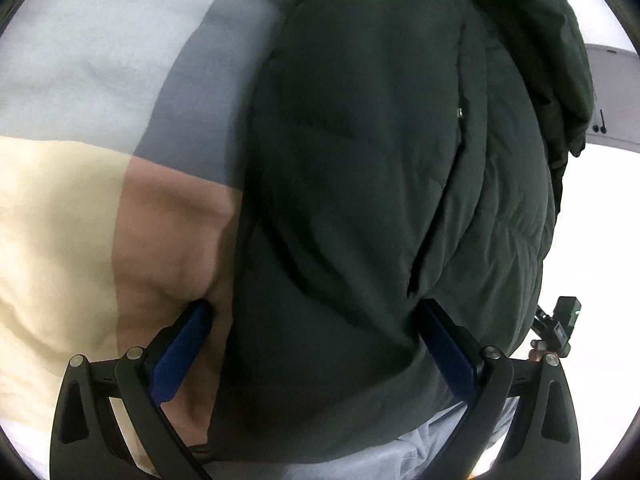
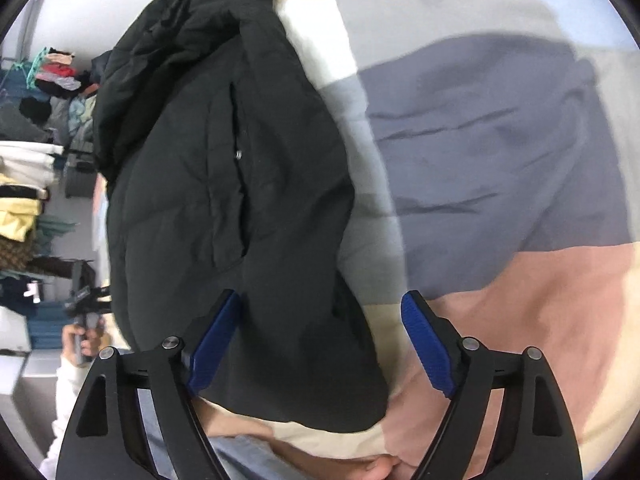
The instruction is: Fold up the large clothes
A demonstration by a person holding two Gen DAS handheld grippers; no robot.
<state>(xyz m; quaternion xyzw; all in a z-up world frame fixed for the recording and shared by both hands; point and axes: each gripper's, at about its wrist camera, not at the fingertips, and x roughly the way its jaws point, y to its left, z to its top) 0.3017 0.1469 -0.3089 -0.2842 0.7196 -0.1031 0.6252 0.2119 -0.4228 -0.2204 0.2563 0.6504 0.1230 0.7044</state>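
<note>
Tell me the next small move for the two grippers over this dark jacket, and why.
Probably close both on the near hem. The left gripper and right gripper stand open, each straddling an edge of the dark puffer jacket on the colour-block bedcover, neither gripping.

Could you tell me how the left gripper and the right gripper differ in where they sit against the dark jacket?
The left gripper has the dark jacket filling its gap; the right gripper straddles the jacket's edge, with bedding showing by one finger. Both grippers stand open, angled down, blue pads pressing nothing.
</note>
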